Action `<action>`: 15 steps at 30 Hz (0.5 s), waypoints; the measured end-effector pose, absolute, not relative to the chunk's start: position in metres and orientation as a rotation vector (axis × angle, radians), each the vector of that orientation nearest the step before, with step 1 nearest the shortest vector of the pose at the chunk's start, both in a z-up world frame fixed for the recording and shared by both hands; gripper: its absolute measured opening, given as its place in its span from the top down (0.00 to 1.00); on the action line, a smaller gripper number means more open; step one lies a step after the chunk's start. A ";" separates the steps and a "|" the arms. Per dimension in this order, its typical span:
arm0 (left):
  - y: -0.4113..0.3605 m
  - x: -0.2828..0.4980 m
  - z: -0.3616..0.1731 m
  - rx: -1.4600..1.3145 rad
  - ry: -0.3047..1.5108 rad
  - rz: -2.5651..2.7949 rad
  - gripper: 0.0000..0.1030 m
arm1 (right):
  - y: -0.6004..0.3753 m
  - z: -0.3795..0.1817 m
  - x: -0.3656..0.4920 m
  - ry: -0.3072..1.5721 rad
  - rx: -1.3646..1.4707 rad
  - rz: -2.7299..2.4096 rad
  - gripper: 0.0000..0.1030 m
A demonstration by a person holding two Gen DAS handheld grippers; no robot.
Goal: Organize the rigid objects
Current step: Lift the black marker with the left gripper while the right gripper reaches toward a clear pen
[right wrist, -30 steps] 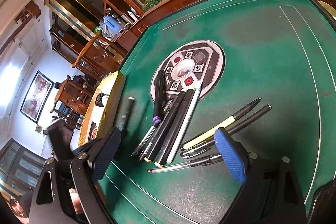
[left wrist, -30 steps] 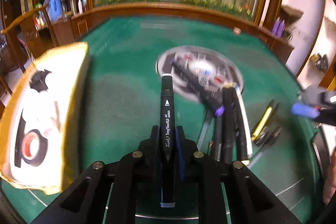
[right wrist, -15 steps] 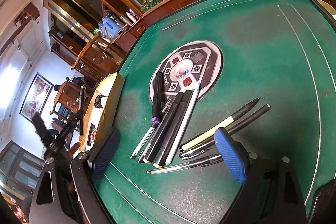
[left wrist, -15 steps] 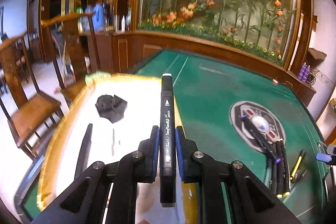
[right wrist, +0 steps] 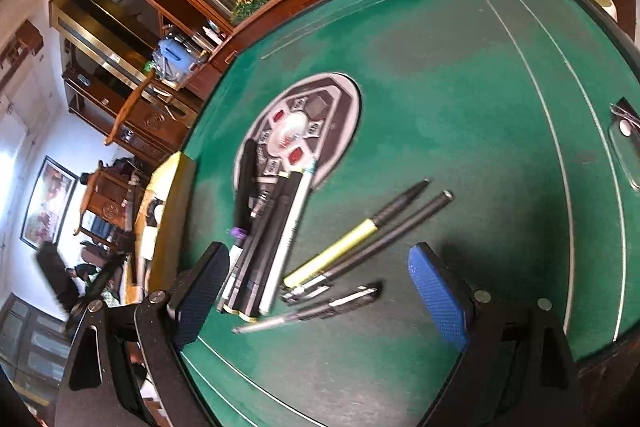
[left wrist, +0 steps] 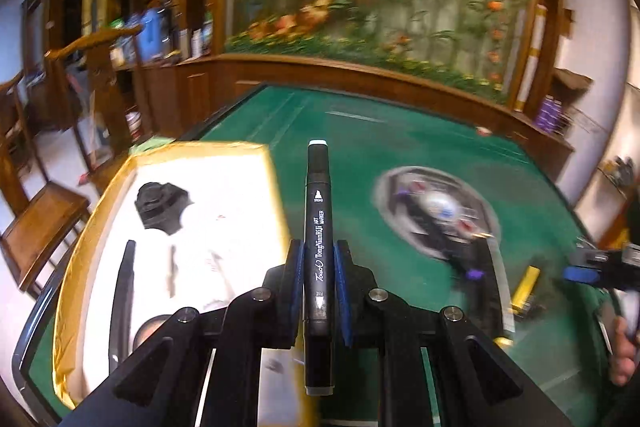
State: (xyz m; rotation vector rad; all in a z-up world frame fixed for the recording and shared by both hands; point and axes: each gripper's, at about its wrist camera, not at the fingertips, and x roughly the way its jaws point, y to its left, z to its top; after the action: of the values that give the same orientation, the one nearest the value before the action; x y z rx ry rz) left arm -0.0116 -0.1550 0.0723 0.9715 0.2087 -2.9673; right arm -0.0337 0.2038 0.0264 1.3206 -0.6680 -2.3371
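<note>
While a black marker [left wrist: 318, 251] is clamped lengthwise between the blue pads of the left tongs [left wrist: 319, 267], it is held in the air above the right rim of a yellow-edged white tray [left wrist: 276, 187] at the left edge of the green desk [right wrist: 460, 75]. The right tongs [right wrist: 316, 287] are spread wide with nothing gripped, hovering over a cluster of pens [right wrist: 272, 235] lying beside a round grey panel [right wrist: 336, 115] near the desk's middle.
</note>
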 end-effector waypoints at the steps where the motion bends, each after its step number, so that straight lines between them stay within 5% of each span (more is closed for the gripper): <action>1: -0.147 -0.005 0.076 0.981 0.227 -3.005 0.86 | 0.203 0.025 -0.034 -0.657 1.327 -2.328 0.11; 9: -0.093 0.028 0.067 1.116 0.271 -3.149 0.86 | 0.177 0.003 -0.039 -0.525 1.363 -2.219 0.11; 15: -0.082 0.048 0.043 1.189 0.251 -3.116 0.86 | 0.136 0.006 -0.005 -0.178 1.373 -2.123 0.11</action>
State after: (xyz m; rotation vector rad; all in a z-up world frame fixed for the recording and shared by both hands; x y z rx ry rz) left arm 0.0478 -0.0821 0.0432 1.1887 0.2509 -3.1157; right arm -0.0046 0.1355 0.0058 1.3732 -0.1783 -2.1227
